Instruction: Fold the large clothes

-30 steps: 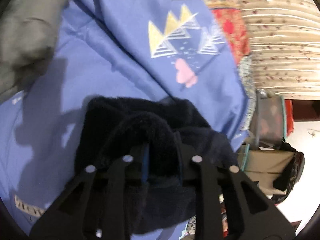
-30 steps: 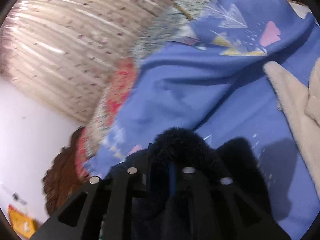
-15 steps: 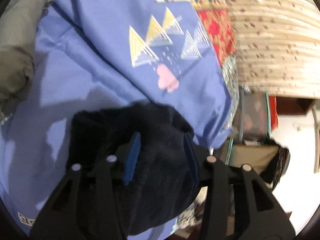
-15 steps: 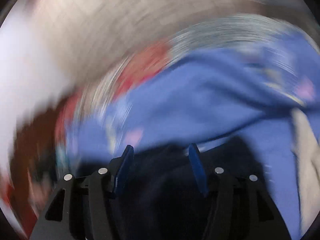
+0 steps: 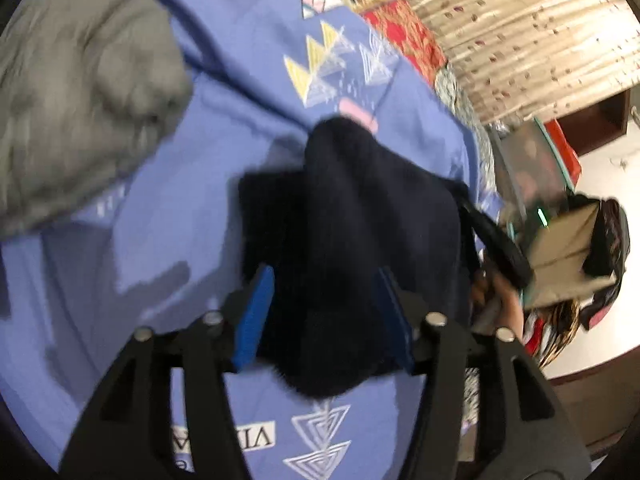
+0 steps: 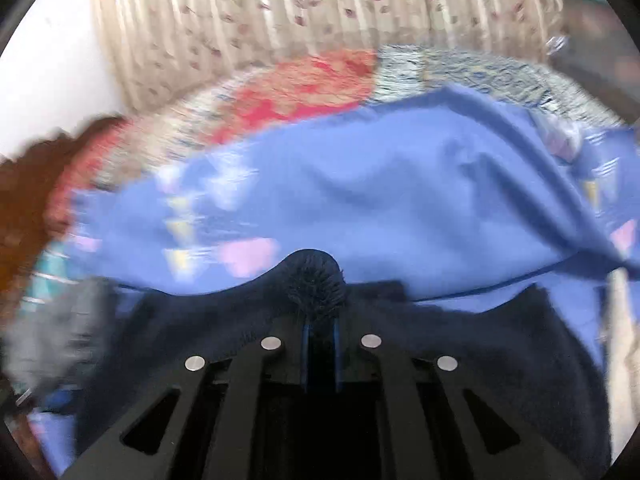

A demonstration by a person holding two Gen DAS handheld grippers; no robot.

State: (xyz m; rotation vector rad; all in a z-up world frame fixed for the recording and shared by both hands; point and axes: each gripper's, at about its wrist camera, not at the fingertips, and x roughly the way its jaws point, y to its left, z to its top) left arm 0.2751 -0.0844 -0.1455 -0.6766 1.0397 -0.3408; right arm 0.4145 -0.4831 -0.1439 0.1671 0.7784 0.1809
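The dark navy fleece garment (image 5: 348, 240) lies on the blue printed bedsheet (image 5: 180, 220). The left gripper (image 5: 324, 316) is opening, fleece loose between its jaws; the right gripper (image 6: 320, 344) is closing, pinching a fleece fold.

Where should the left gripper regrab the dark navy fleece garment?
Probably the raised ridge of the dark navy fleece garment lying between the opening fingers of the left gripper; come from above, straddling the fold. It stands proud of the blue patterned bedsheet, so pads can pinch it.

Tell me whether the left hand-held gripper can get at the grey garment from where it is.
Probably yes: its jaws are opening and the grey garment lies uncovered, but the dark fleece sits between the left hand-held gripper pads.
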